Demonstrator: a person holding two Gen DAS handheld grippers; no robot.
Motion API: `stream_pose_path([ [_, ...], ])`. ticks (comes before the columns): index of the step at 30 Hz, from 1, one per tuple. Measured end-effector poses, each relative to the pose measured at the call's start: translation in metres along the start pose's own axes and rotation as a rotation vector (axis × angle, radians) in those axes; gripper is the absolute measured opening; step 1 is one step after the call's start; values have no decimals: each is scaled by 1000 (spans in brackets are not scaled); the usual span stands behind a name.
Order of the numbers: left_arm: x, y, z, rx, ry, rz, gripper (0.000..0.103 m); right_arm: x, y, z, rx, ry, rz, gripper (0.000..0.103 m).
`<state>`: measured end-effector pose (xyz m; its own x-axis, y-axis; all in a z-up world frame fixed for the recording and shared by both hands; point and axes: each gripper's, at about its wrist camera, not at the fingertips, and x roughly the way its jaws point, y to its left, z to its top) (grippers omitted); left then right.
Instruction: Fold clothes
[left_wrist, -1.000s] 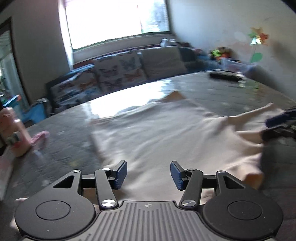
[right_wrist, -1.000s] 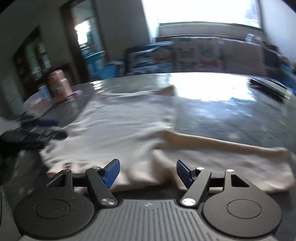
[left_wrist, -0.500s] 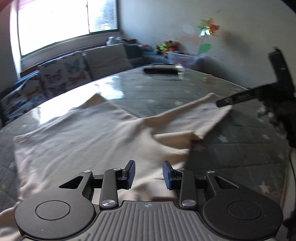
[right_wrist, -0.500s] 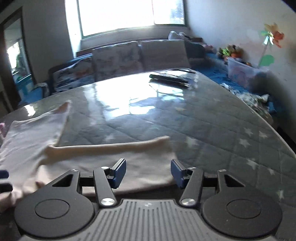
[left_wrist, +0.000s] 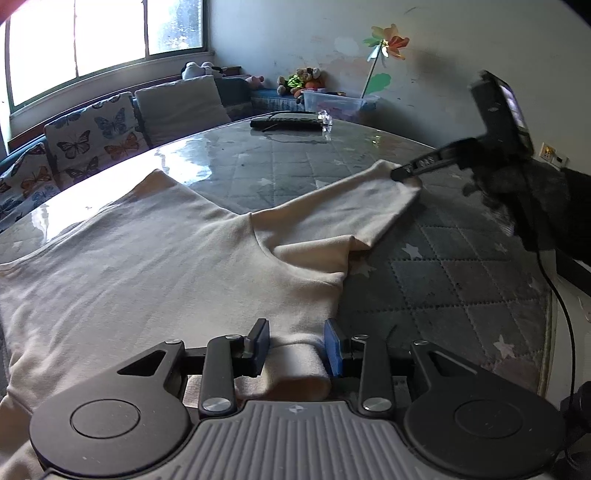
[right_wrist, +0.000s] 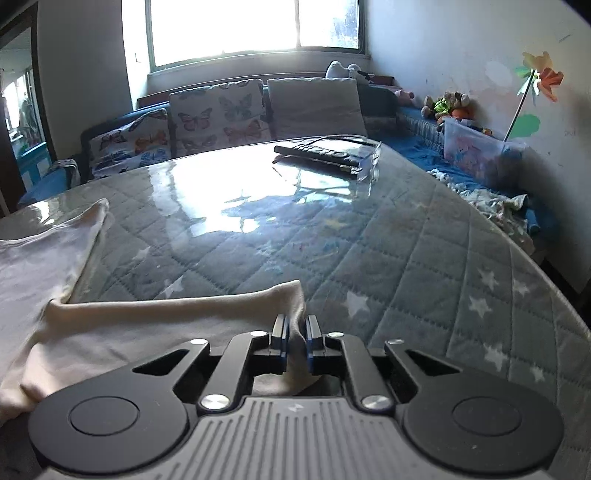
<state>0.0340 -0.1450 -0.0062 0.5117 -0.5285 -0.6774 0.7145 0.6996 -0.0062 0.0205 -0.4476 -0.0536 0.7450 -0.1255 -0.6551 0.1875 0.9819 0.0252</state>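
A cream long-sleeved shirt (left_wrist: 155, 258) lies spread on the quilted grey table (left_wrist: 443, 280). My left gripper (left_wrist: 294, 345) sits at the shirt's near edge with a fold of cream cloth between its blue pads, jaws still a little apart. My right gripper (right_wrist: 294, 338) is shut on the end of the shirt's sleeve (right_wrist: 177, 306). In the left wrist view the right gripper (left_wrist: 404, 173) pinches the sleeve cuff (left_wrist: 391, 184) at the far right.
A black remote and a clear box (right_wrist: 325, 155) lie at the table's far side. A sofa with butterfly cushions (right_wrist: 218, 114) stands behind the table. A plastic toy bin (right_wrist: 480, 151) sits by the right wall. A cable (left_wrist: 565, 325) hangs off the right gripper.
Both grippers moved to the shirt's right side. The right gripper closed on the sleeve end. The left gripper narrowed around a fold at the shirt's edge.
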Motion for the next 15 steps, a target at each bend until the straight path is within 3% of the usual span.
stream_pose_path([
  [10, -3, 1, -3, 12, -5, -13, 36, 24, 0, 19, -39, -10, -26, 10],
  [12, -3, 2, -3, 8, -6, -14, 36, 26, -3, 21, -24, -9, -21, 20],
  [15, -4, 3, -3, -6, -9, -18, 36, 19, -4, 22, -8, -22, -17, 22],
])
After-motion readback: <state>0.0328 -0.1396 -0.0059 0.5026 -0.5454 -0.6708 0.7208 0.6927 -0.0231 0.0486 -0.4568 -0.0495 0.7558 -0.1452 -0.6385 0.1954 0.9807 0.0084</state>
